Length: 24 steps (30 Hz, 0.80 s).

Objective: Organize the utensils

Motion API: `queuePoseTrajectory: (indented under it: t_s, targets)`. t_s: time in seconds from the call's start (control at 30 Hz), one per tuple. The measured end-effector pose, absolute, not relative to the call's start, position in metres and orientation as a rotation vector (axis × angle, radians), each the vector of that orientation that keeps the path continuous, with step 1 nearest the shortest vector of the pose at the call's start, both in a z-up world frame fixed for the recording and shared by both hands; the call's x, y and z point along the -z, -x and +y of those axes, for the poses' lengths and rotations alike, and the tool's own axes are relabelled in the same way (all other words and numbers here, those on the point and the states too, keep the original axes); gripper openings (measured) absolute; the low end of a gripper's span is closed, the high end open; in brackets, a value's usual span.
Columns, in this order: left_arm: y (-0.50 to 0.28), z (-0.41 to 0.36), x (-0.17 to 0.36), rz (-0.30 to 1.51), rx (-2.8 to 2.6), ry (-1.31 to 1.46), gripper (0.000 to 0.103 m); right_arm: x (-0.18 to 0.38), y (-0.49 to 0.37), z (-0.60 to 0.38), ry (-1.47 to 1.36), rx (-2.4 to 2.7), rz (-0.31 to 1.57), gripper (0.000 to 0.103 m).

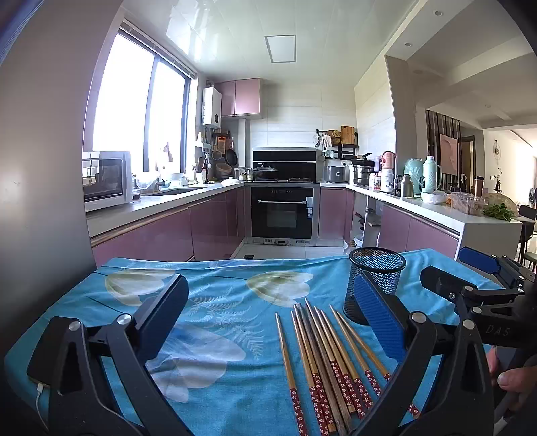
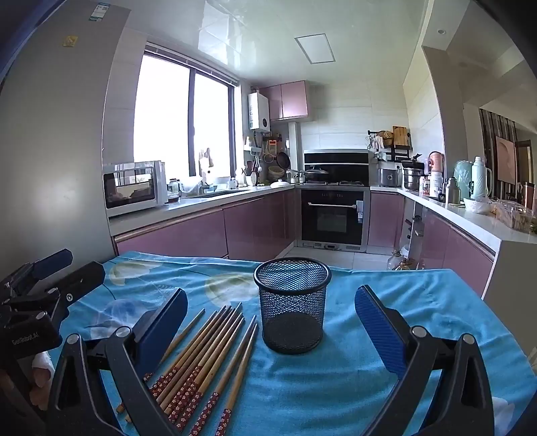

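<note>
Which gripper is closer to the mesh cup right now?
Right. The right gripper faces the mesh cup, which stands between its open fingers just ahead. The left gripper is further left, so the cup sits beside its right finger, chopsticks in front.

Wooden chopsticks (image 2: pixel 204 355) with red flowered ends lie fanned just beside an upright black mesh cup (image 2: pixel 291 305).

Strong daylight pours through the window (image 1: pixel 141 107) at far left, blown out to white. The glossy ceiling (image 2: pixel 235 30) shows glare. Fisheye bending curves the edges, corners darken, focus stays sharp.
</note>
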<state>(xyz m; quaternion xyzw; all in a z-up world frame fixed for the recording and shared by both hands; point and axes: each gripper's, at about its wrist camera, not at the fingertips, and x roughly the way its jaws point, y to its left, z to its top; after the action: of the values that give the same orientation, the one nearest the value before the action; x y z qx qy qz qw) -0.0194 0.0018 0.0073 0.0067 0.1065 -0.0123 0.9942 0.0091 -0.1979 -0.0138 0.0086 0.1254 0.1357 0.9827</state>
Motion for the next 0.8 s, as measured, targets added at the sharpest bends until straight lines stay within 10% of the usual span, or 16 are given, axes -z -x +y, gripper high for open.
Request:
queuePoseTrajectory:
  t_s: [0.8]
  targets:
    - [0.0246, -0.0035, -0.0081, 0.21, 0.026, -0.016, 0.097, 0.0093, -0.0042, -0.1995, -0.015, -0.265, 0.236, 0.097]
